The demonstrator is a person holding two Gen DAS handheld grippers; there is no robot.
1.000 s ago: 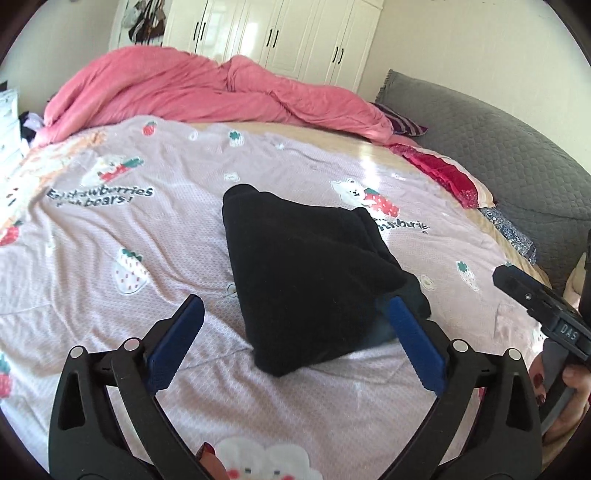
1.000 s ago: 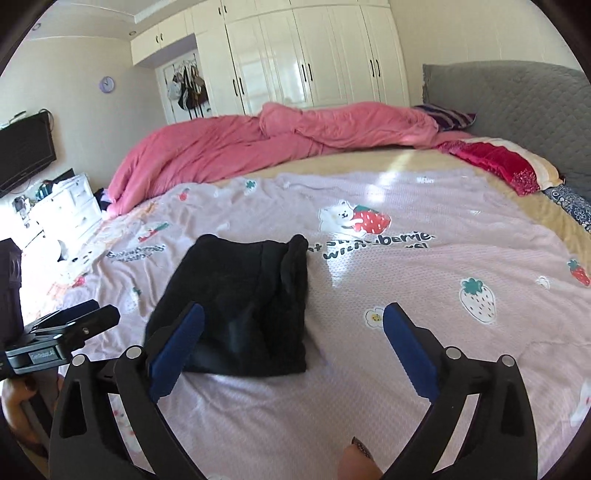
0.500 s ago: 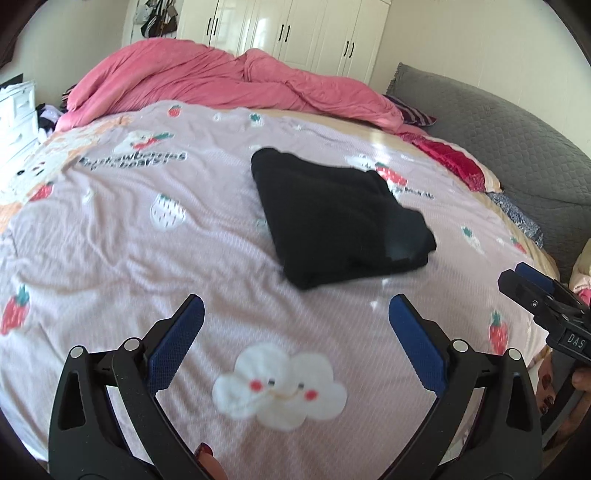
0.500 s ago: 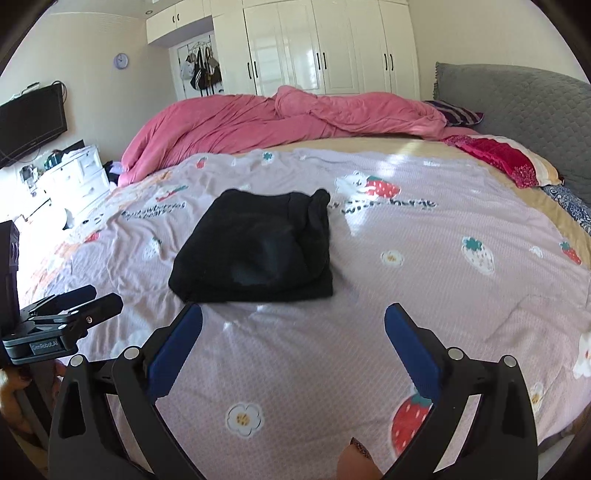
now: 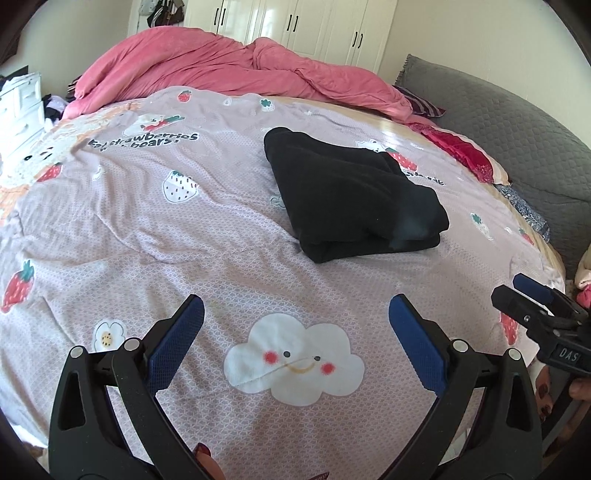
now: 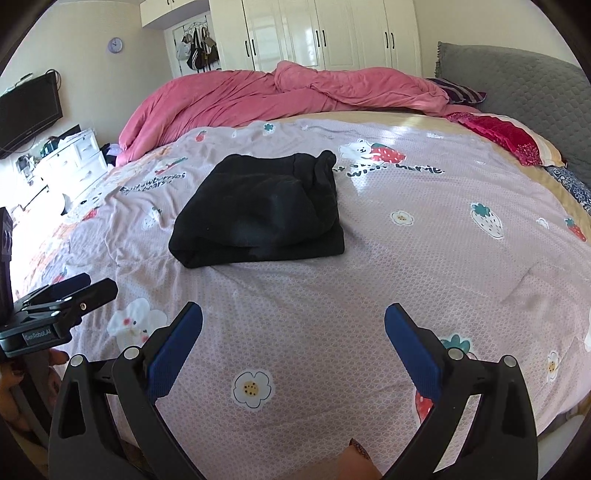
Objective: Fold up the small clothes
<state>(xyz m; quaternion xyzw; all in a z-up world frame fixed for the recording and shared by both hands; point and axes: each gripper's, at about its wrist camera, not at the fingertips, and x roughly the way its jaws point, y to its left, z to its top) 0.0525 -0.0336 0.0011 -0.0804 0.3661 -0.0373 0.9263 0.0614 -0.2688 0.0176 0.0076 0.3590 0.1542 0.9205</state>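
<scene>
Folded black garment [image 5: 351, 195] on bed [image 5: 147, 229]; left gripper [image 5: 295, 328] and right gripper [image 6: 293, 325] withdrawn further back, jaws apart, empty.

Both wrist views look forward between their own wide-apart jaws, low over the bed [image 5: 110, 229], toward the wardrobe [image 6: 332, 33]. Both share the black garment [image 5: 351, 199], well ahead. Each view catches the other gripper at its edge.

Black garment [image 5: 351, 199], folded into thick squarish bundle, lying flat on bedsheet [image 5: 147, 229]; upper centre-right in left view, upper centre-left in right view [image 6: 262, 210].
</scene>
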